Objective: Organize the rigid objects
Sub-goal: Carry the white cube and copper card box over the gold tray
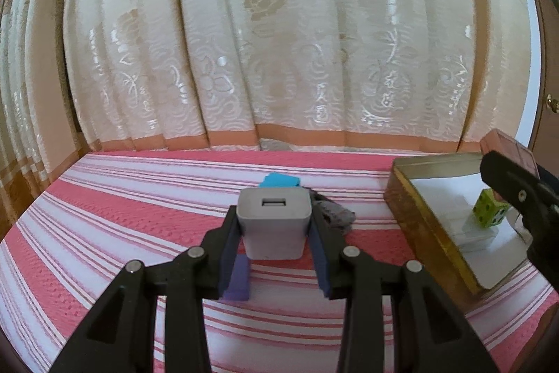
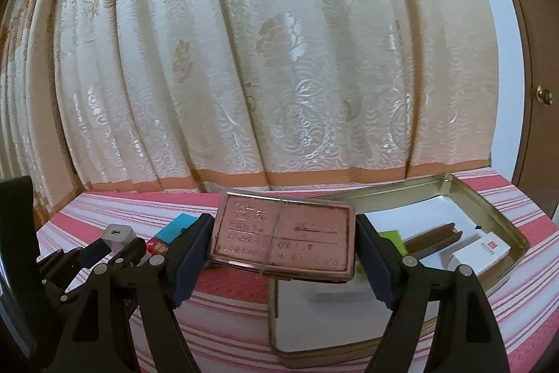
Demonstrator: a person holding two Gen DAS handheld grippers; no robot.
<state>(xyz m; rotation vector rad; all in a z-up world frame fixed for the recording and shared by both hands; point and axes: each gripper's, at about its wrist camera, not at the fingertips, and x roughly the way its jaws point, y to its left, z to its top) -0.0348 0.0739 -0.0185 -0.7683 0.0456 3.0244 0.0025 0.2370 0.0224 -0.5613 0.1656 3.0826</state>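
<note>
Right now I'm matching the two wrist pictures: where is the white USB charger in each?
Left wrist: white USB charger at centre, clamped in the left tool.
Right wrist: small at lower left, again in the left tool.
Shared landmark: the open metal tin, to the charger's right in both views.

The copper-coloured tin (image 2: 281,242) carries embossed lines of Chinese characters on its face, too blurred to read. The white box (image 2: 480,250) bears a small red square mark, illegible. The green die (image 1: 489,210) shows black pips.
</note>
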